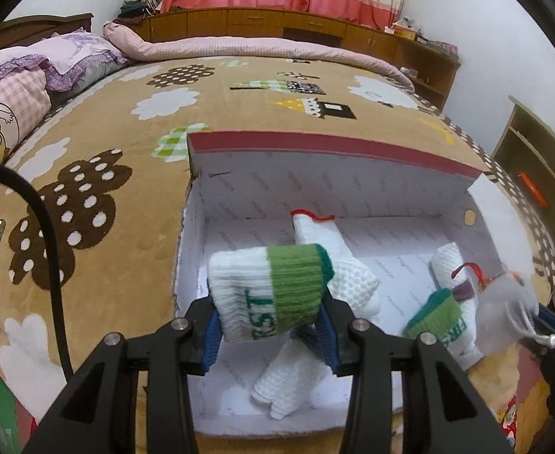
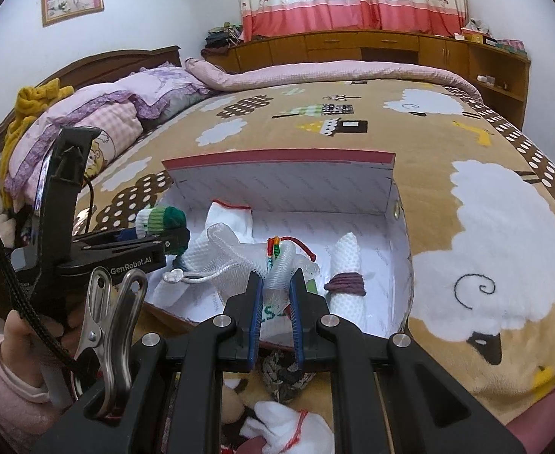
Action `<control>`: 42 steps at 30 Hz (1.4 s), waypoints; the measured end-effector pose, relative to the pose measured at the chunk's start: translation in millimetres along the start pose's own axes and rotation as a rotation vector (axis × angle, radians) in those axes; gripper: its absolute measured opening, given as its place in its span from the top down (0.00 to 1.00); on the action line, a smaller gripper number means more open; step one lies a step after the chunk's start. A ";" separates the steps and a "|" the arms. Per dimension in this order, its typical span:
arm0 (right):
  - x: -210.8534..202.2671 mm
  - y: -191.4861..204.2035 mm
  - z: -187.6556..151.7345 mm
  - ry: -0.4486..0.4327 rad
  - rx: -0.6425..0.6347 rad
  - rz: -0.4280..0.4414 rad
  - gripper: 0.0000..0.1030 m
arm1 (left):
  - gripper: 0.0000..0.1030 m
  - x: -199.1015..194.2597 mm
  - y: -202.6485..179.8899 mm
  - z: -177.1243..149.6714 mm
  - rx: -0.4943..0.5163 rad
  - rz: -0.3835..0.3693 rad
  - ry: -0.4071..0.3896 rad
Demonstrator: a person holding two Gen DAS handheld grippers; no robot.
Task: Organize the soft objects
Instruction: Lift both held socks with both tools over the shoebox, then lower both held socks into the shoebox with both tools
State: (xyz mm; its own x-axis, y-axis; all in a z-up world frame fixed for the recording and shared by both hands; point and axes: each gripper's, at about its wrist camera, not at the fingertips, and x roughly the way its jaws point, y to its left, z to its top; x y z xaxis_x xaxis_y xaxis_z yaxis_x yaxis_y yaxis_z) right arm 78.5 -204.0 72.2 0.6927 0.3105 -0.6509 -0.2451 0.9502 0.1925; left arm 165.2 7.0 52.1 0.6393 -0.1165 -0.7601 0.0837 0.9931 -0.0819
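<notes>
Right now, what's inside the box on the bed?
In the box: rolled white socks, one with a purple band. The mesh bag and held sock cover part of the floor.

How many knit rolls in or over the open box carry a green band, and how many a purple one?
Green-banded rolls: 2
Purple-banded roll: 1
Total: 3

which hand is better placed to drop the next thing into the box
Left, probably. The left gripper holds the rolled green-banded sock directly above the open box. The right gripper pinches a mesh bag at the box's near edge.
</notes>
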 end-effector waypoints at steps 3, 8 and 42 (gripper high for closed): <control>5.5 -0.2 1.8 0.008 0.000 -0.005 0.86 | 0.57 6.1 2.3 0.3 0.000 0.013 0.000; 14.4 0.9 4.4 0.021 0.002 -0.012 0.86 | 0.50 16.6 7.3 -0.8 -0.022 0.020 0.032; 77.7 -2.2 28.3 0.092 0.034 -0.052 0.86 | 0.33 18.2 -3.7 -9.4 0.042 0.010 0.009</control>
State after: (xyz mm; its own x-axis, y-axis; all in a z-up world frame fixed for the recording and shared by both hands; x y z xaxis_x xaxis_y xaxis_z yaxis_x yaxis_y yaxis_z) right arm 152.1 -181.1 42.0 0.6380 0.2587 -0.7253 -0.1865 0.9658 0.1804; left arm 169.3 1.3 32.5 0.6330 -0.1058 -0.7669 0.1090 0.9929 -0.0471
